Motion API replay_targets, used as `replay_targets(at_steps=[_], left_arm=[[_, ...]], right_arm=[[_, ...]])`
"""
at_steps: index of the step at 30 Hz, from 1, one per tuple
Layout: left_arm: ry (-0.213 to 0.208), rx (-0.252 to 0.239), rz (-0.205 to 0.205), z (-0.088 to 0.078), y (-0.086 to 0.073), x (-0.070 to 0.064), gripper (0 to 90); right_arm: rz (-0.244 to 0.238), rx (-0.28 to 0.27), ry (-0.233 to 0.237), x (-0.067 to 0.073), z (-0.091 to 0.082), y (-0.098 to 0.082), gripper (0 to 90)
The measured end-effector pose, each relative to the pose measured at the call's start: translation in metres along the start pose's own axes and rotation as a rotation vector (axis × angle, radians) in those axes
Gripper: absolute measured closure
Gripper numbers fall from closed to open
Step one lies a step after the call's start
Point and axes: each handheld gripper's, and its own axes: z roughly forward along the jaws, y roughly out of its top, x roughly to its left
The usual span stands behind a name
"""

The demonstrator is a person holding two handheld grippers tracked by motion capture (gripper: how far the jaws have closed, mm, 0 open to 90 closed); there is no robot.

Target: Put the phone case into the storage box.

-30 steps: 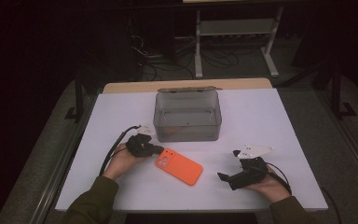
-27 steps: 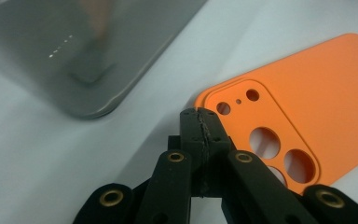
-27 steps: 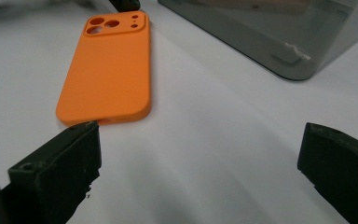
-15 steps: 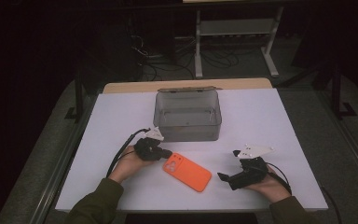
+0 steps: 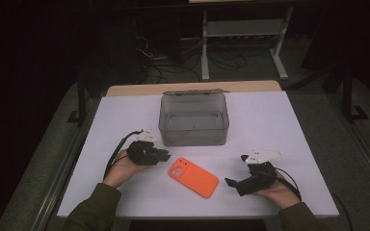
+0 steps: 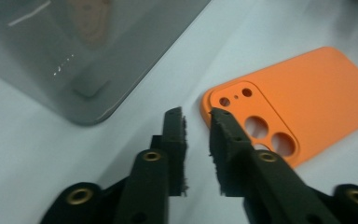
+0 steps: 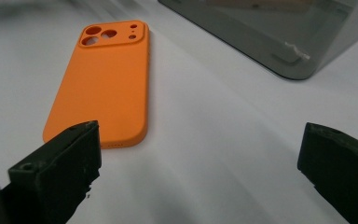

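Note:
An orange phone case (image 5: 193, 177) lies flat on the white table, camera cut-outs toward my left gripper (image 5: 166, 157). In the left gripper view the case (image 6: 298, 116) has its corner right at the jaw tips. The left gripper (image 6: 196, 114) is shut to a thin slit with nothing between the jaws. My right gripper (image 5: 235, 170) rests on the table to the right of the case, its jaws spread wide and empty. In the right gripper view the case (image 7: 102, 79) lies ahead of the right gripper (image 7: 200, 130), close to its left jaw.
A translucent grey box (image 5: 192, 134) stands open-topped behind the case, mid-table, and looks empty; its wall (image 6: 74, 56) and corner (image 7: 270, 37) are close to both grippers. White table surface (image 5: 294, 125) extends to the right. A shelf frame and cables stand beyond the far edge.
The left gripper moved right against the case, which slid a little right and toward me; the gripper has since drawn back slightly. The right gripper stayed put.

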Motion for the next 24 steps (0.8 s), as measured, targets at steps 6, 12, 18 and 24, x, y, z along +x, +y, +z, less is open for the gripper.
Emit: replay_targets(at_steps=[6, 12, 18, 24], left_arm=[[0.021, -0.028, -0.009, -0.014, -0.012, -0.004, 59.2], [0.053, -0.059, -0.004, -0.027, -0.027, -0.012, 41.5], [0.082, -0.090, -0.009, -0.033, -0.038, -0.020, 19.7], [0.096, -0.111, -0.024, -0.038, -0.048, -0.026, 5.0]], right_arm=[[-0.005, 0.001, -0.002, 0.000, 0.000, 0.000, 0.0], [-0.005, 0.000, -0.002, 0.000, 0.000, 0.000, 0.0], [-0.004, 0.001, -0.004, 0.000, 0.000, 0.000, 0.0], [-0.005, 0.002, -0.004, 0.000, 0.001, 0.000, 0.0]])
